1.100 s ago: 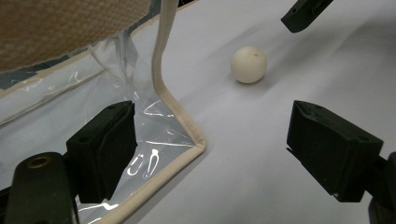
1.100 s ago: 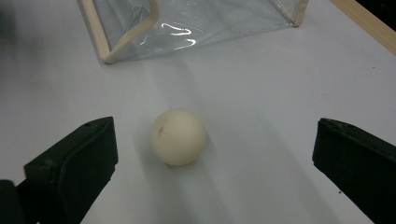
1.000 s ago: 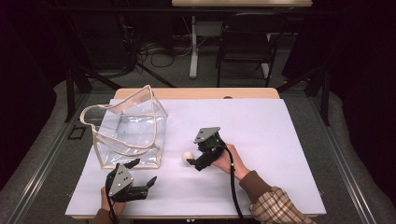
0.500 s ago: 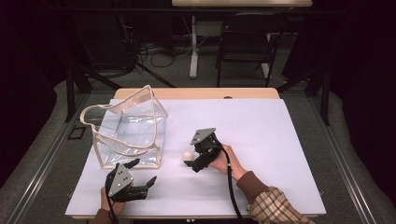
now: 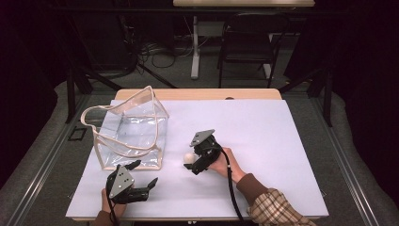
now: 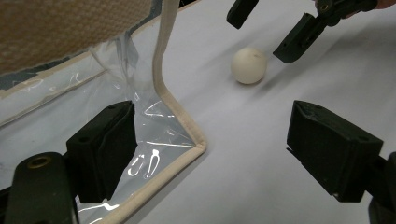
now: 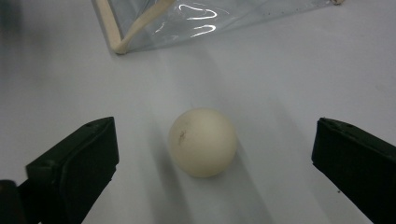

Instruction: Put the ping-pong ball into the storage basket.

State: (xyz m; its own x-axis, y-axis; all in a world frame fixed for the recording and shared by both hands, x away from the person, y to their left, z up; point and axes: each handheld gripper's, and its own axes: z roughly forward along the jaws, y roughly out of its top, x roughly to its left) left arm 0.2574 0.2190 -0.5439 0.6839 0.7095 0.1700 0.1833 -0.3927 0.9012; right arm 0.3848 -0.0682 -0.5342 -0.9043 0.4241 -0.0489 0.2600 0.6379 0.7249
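White tabletop (image 5: 282,141) with dark floor all round, and so far nothing's been picked up: the cream ball (image 5: 188,157) is sitting loose on the sheet just beside the clear tote bag (image 5: 129,134), not in it. Right gripper (image 5: 194,162) is spread wide with the ball between its jaws but not touching, so I'd guess the grab, lift and drop into the bag are all left. Left gripper (image 5: 143,174) is also wide open, one jaw at the bag's near corner, holding nothing.
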